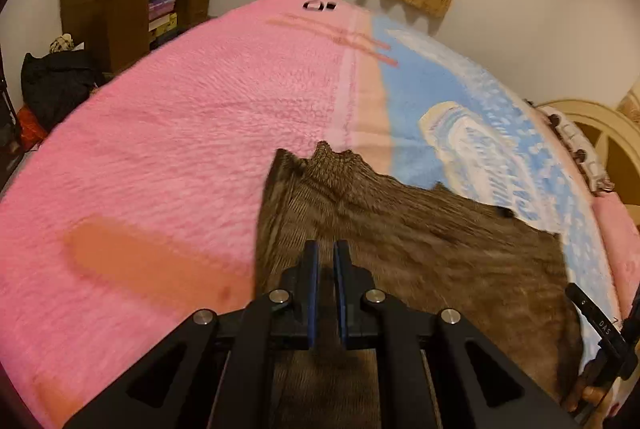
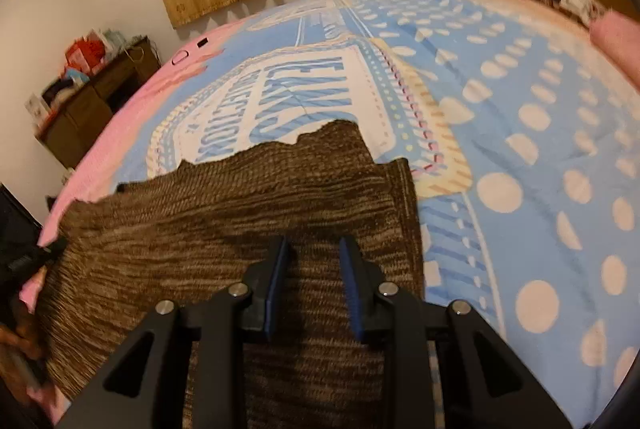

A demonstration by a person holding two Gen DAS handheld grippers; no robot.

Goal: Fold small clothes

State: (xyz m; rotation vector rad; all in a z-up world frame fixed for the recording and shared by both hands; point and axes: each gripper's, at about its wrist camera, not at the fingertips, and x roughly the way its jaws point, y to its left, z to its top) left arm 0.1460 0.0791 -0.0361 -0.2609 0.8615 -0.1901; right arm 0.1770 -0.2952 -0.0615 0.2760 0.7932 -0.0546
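Lying flat at lower centre, the brown knit garment covers the blanket. The left gripper is closed, whether on cloth I cannot tell. The right gripper stands parted above it.

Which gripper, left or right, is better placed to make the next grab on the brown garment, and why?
Probably the right gripper: its jaws stand apart above the brown knit garment, near its right edge, ready to close. The left gripper has its jaws nearly together and would need to open first.
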